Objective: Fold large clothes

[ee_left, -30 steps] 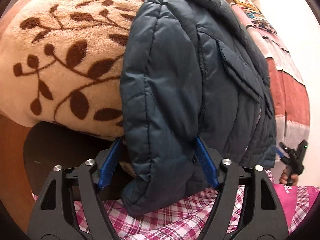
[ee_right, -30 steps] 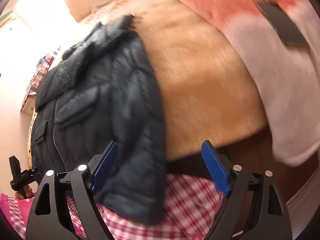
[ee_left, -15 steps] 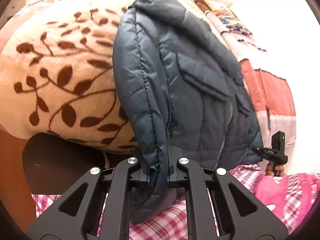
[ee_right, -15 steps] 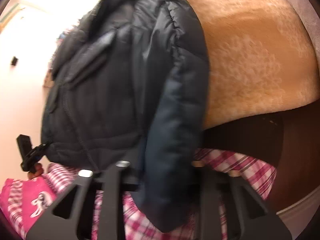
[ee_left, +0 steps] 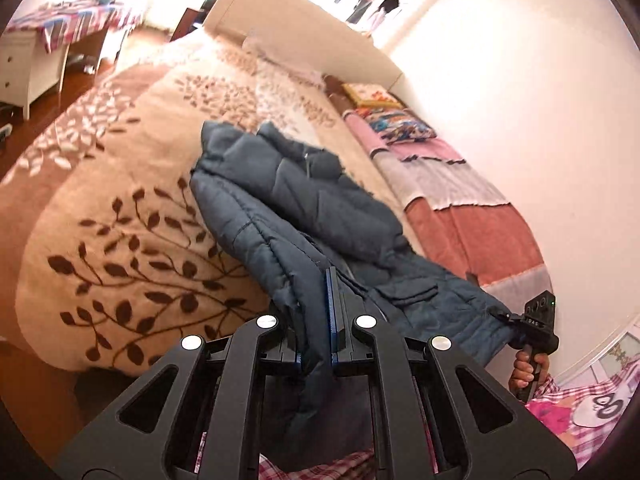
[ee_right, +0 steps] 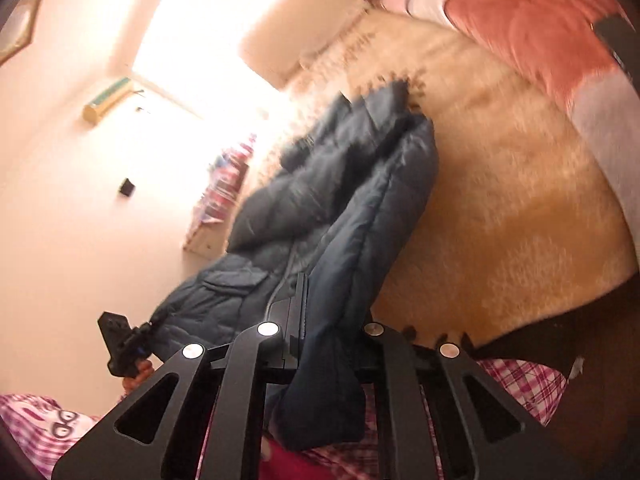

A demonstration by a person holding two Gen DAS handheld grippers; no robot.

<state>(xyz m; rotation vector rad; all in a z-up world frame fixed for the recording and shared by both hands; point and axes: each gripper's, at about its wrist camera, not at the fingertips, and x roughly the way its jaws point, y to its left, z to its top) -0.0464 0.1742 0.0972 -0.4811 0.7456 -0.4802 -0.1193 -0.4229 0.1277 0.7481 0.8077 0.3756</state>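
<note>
A dark blue puffer jacket (ee_left: 304, 208) lies on the bed, its lower part lifted off the foot end. My left gripper (ee_left: 316, 320) is shut on one sleeve cuff, which hangs down between the jaws. My right gripper (ee_right: 332, 320) is shut on the other sleeve cuff of the jacket (ee_right: 340, 208). The right gripper also shows at the far right in the left wrist view (ee_left: 536, 320), at the jacket's hem. The left gripper shows at the lower left in the right wrist view (ee_right: 120, 340).
The bed carries a cream blanket with brown leaves (ee_left: 120, 216) and a pink and white quilt (ee_left: 460, 208) by the wall. Cushions (ee_left: 396, 124) lie near the headboard. A white table (ee_left: 36, 60) stands far left. My pink checked clothing (ee_right: 520, 380) is below.
Both grippers have closed on the sleeve cuffs and lifted up and back, raising the jacket's lower part. Both views now look higher along the bed.
</note>
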